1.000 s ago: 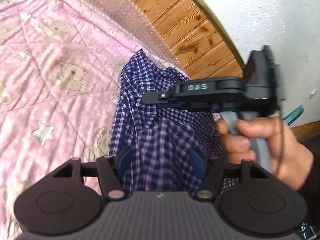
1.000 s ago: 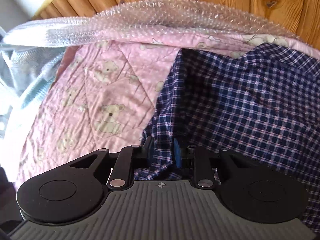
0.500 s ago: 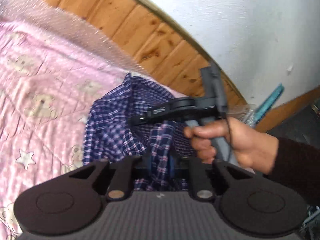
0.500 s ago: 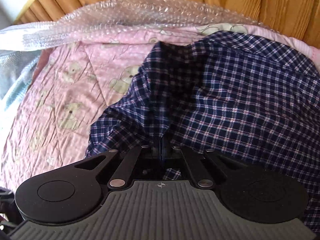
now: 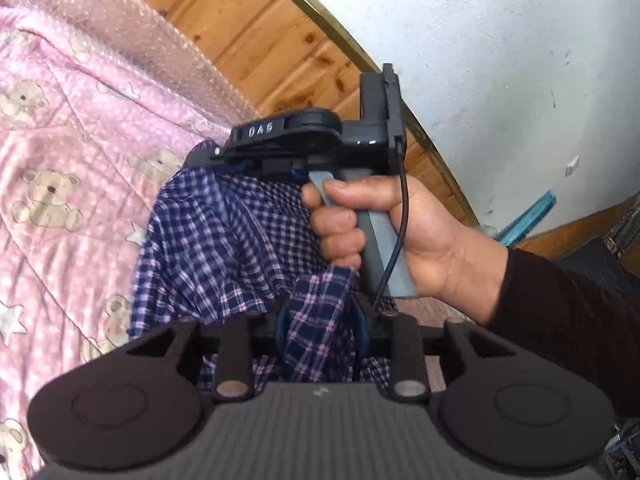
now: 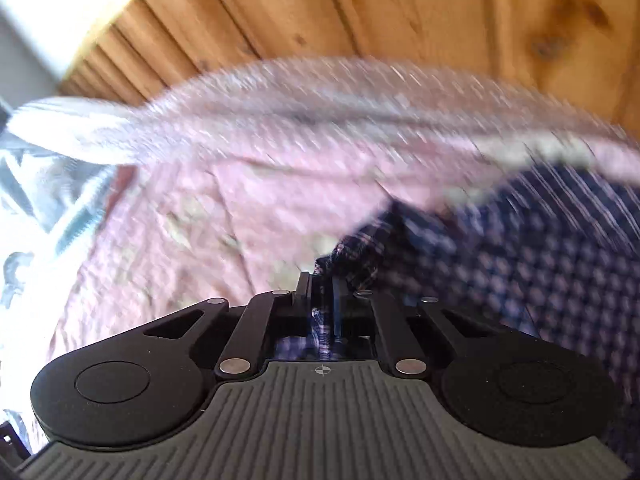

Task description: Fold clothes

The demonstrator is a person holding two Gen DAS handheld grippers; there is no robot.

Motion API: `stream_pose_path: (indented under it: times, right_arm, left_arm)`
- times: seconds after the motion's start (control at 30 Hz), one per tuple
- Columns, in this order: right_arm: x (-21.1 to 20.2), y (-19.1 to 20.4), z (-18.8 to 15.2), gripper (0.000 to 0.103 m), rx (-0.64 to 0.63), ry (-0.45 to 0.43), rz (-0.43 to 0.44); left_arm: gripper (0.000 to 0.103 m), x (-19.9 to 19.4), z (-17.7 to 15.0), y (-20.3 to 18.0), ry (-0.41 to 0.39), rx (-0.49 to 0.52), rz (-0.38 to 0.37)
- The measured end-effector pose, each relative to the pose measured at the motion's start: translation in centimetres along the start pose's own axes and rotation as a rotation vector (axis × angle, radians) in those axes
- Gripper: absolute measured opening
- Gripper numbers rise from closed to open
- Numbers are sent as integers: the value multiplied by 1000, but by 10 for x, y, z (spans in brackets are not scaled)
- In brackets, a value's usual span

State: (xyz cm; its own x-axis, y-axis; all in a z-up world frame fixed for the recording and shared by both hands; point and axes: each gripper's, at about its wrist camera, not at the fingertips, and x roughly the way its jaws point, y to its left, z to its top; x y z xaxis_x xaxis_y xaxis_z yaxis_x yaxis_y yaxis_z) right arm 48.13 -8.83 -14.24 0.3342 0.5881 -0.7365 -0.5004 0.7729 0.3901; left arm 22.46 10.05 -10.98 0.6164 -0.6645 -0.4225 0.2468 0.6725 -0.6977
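Change since half a second ago: in the left wrist view the right gripper point(image 5: 228, 160) sits higher and nearer the frame centre, and the plaid shirt point(image 5: 224, 248) hangs longer beneath it. The right wrist view, sharp before, is now motion-blurred, and the shirt has shifted from the centre toward 3 o'clock.

Left gripper point(image 5: 320, 332): fingers partly closed with a fold of the shirt bunched between them; the blue pads flank the cloth on both sides. Firmness of contact cannot be told.

Right gripper point(image 6: 322, 292): fingers drawn close together, clamped on a thin edge of the plaid shirt point(image 6: 520, 264), which runs off toward 3 o'clock.

Hand pose: the right hand point(image 5: 384, 232) wraps the grey handle of the right gripper, knuckles toward 9 o'clock, thumb on top, wrist and dark sleeve extending toward 4 o'clock. A black cable runs down past the palm.

Shirt location: suspended between the two grippers, its lower part draped on the pink teddy-bear quilt point(image 5: 60, 184) at 9 o'clock. Bubble wrap point(image 5: 132, 32) lies along the wooden panelling point(image 5: 256, 44) at 11 o'clock.
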Motion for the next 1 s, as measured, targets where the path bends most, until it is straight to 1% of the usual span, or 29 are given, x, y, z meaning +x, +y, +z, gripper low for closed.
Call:
stream_pose_path:
  times: [0.07,0.1,0.13,0.2,0.23,0.3,0.37,0.43,0.47,0.5,0.57,0.6,0.67,0.7,0.77,0.83,0.87,0.9,0.93,1.0]
  right_arm:
    - [11,8,11,7,-71,-20,-68]
    - [18,11,14,12,-118,-1,-124]
    - [26,13,14,14,-170,29,-184]
    - [30,13,6,17,-286,57,-328]
    - [27,10,2,17,-310,57,-383]
    - [7,3,-5,19,-279,13,-409]
    - [-29,3,-11,22,-208,-70,-293]
    - [-60,10,-21,22,-162,-89,-79]
    - [-68,16,-28,22,-161,-77,33]
    - [-65,21,-37,20,-175,-35,88]
    - [-56,31,-56,20,-208,60,176]
    - [-45,31,-64,19,-232,117,122]
    - [-22,24,-80,15,-289,216,-40]
    - [-21,18,-84,10,-312,200,-63]
    - [-23,9,-86,10,-275,171,-49]
    - [-26,8,-86,10,-247,159,-58]
    - [-34,9,-88,13,-236,141,-62]
    - [-44,10,-89,19,-222,119,-66]
    - [-61,8,-88,23,-192,81,-66]
    - [-106,1,-89,24,-105,-21,-56]
  left_arm:
    - [49,0,1,7,-19,-21,27]
    - [50,2,1,11,-11,-36,31]
    - [50,5,2,16,1,-53,33]
    - [50,8,-1,28,18,-102,-21]
    - [50,9,-2,33,16,-125,-42]
    - [50,10,-4,42,9,-171,-78]
    - [50,9,-1,41,4,-156,-69]
    - [51,6,4,37,-3,-122,-58]
    - [54,3,6,33,-7,-96,-56]
    - [55,1,8,29,-8,-69,-57]
    - [55,1,11,24,11,-22,-54]
    - [52,3,11,22,26,-2,-46]
    - [49,7,11,22,49,24,-20]
    - [49,10,10,22,60,36,-6]
    - [49,15,9,31,78,27,61]
    - [49,21,6,44,95,-18,122]
    - [49,22,4,51,101,-43,159]
    - [49,22,4,55,102,-61,176]
    - [49,20,3,58,97,-73,178]
    - [49,12,5,54,78,-71,175]
